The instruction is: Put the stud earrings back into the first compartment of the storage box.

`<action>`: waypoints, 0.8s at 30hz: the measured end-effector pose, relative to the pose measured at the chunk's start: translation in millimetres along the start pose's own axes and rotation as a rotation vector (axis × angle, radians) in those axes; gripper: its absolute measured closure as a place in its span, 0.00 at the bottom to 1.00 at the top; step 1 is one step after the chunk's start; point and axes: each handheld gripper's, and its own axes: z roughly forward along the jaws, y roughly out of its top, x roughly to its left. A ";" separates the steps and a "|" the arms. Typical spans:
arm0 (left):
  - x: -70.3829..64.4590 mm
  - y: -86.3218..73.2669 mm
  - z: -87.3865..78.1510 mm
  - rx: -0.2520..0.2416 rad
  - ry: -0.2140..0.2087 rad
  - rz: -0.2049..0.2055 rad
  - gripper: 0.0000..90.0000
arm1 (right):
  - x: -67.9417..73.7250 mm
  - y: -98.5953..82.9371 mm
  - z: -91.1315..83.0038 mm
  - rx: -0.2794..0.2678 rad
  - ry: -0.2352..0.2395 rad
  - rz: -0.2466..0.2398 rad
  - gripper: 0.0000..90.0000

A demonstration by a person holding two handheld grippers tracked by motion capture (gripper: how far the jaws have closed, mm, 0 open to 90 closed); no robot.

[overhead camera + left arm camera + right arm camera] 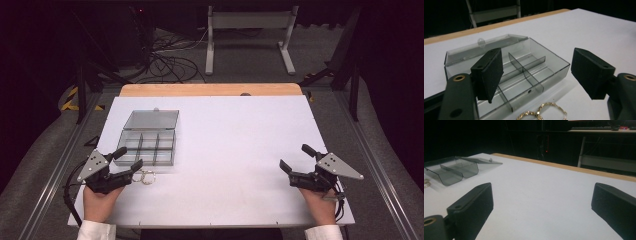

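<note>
The left gripper [129,158] sits with jaws spread wide and empty, just beside the gold rings [541,113], which lie on the white table [235,150] directly in front of the open compartment box [150,141]. In the left gripper view the rings are cut off by the bottom edge. The right gripper [295,160], jaws also spread and empty, rests well apart at the table's right side.
</note>
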 end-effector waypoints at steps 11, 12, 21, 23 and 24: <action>-8.7 -8.6 0.1 0.145 -0.051 0.097 0.46 | 0.8 -0.1 -0.2 0.005 0.008 -0.001 0.07; -9.0 -9.4 0.5 0.156 -0.055 0.116 0.47 | 0.7 -0.2 -0.1 0.004 0.008 -0.003 0.07; -8.6 -19.0 10.0 0.255 -0.142 0.133 0.60 | 2.3 -0.2 1.6 0.004 0.028 0.009 0.07; -8.6 -20.9 13.8 0.279 -0.157 0.130 0.62 | 3.0 0.1 2.1 0.005 0.030 0.009 0.08; -8.1 -21.2 15.0 0.286 -0.165 0.137 0.63 | 3.1 0.1 2.3 0.007 0.033 0.009 0.08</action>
